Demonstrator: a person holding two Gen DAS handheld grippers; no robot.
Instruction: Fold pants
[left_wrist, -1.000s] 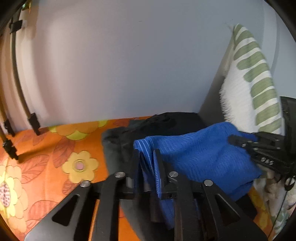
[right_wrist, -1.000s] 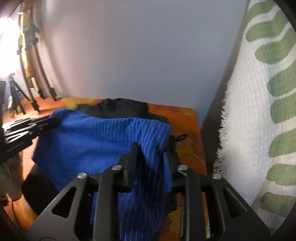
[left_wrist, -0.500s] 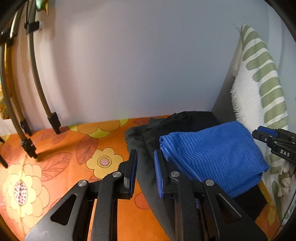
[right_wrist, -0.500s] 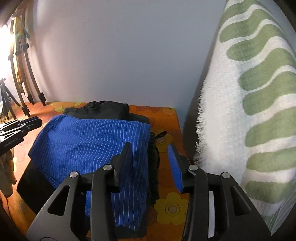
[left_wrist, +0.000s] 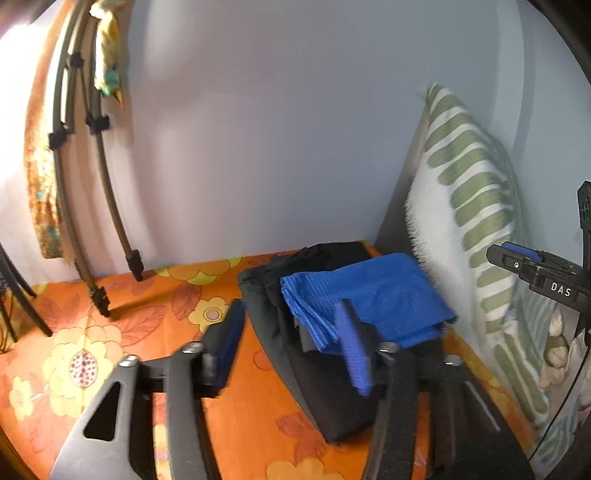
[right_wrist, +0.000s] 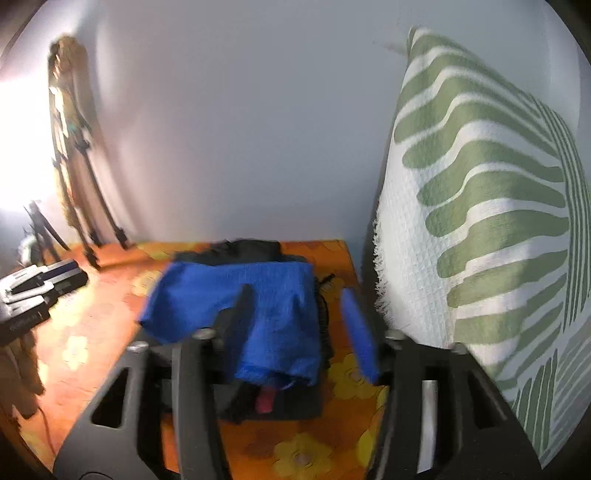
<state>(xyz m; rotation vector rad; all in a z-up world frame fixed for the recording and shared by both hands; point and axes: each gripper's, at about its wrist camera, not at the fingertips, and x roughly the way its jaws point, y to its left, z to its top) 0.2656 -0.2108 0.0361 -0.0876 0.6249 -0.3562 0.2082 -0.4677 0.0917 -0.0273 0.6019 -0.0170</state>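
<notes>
Pants (left_wrist: 373, 295), blue and folded, lay on a dark folded garment (left_wrist: 314, 376) on the orange flowered cover (left_wrist: 122, 332), hard by the green-striped cushion (left_wrist: 469, 206) at the right.

The left gripper (left_wrist: 291, 332) stood off the stack's left end, its jaws having just been opening, now fairly wide with nothing between them; the bundle lay ahead of it and to its right.

The right gripper (right_wrist: 306, 317) faced the stack's near right corner, its jaws likewise just opened and apart, pressing on no cloth; the bundle lay ahead and below. Its right finger (right_wrist: 360, 332) was close to the cushion's fringe.

The bundle's long axis ran from one gripper towards the other. Neither gripper was plainly nearer. The fold appeared complete.
</notes>
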